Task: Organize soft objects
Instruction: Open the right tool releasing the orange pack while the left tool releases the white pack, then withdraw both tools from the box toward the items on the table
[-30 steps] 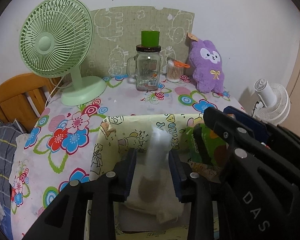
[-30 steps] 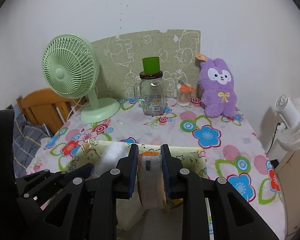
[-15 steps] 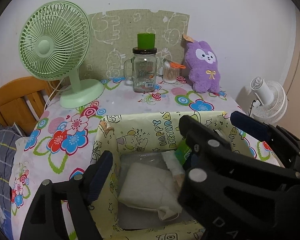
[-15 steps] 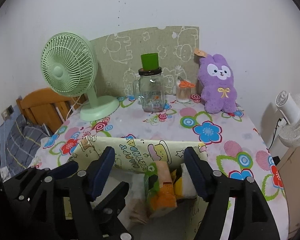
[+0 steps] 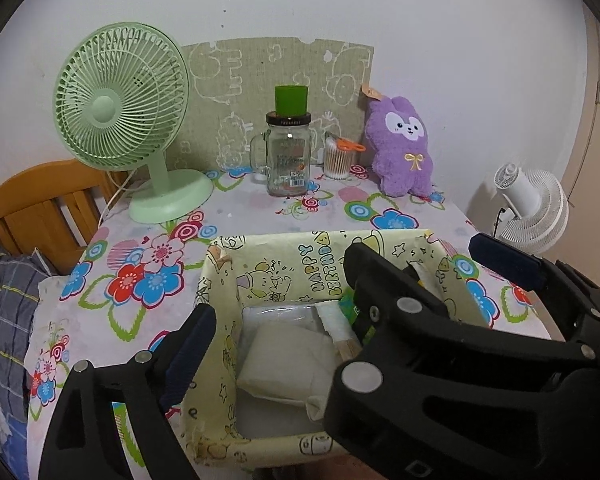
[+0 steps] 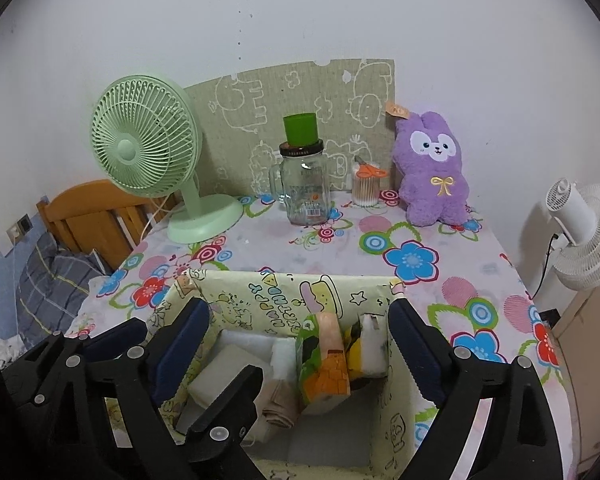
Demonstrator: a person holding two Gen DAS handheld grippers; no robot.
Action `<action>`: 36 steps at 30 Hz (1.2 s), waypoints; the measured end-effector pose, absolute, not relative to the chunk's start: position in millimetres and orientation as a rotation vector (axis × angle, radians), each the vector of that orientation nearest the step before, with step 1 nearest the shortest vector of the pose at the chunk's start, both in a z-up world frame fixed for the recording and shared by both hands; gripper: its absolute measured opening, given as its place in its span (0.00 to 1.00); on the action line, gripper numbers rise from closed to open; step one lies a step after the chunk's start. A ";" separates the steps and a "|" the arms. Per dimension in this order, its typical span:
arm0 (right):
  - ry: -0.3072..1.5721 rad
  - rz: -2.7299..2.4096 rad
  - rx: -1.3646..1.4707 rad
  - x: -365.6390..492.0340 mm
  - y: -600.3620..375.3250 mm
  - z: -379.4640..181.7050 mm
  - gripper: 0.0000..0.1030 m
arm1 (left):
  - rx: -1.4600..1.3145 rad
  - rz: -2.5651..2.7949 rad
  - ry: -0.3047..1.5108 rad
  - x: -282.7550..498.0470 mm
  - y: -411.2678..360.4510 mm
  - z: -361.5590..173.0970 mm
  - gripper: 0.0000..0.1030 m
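Observation:
A yellow cartoon-print box (image 5: 284,256) (image 6: 260,296) stands at the table's near edge. Inside lie a cream folded soft pack (image 5: 288,360) (image 6: 216,376), a white soft pad (image 6: 284,354), a green-orange tissue pack (image 6: 324,364) and a yellow-white pack (image 6: 366,346). My left gripper (image 5: 274,316) is open and empty above the box. My right gripper (image 6: 300,340) is open and empty above the box; it also shows in the left wrist view (image 5: 432,264). A purple plush bunny (image 5: 402,148) (image 6: 434,172) sits at the table's back right.
A green desk fan (image 5: 120,120) (image 6: 148,140), a glass jar with a green cup on it (image 5: 288,156) (image 6: 304,184) and a cotton swab pot (image 5: 338,158) (image 6: 366,186) stand at the back. A white fan (image 5: 528,208) is off the table's right, a wooden chair (image 5: 32,200) to the left.
Both grippers opened and dropped their packs into the box, then drew back and up. The white pack and the tissue pack now lie in the box.

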State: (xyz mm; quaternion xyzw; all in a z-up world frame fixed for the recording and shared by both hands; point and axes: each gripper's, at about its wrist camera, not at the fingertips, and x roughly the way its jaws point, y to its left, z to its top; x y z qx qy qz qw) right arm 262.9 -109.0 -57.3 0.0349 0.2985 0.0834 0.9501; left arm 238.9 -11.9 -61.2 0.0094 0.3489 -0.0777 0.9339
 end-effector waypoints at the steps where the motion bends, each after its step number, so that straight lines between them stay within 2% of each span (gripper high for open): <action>1: 0.607 0.170 0.072 260.5 -108.9 -55.9 0.91 | 0.019 -0.157 0.711 237.3 -11.7 -60.2 0.89; 36: 0.537 0.132 0.067 166.8 -116.9 -17.9 0.95 | 0.029 -0.107 0.613 148.0 -18.0 -23.6 0.95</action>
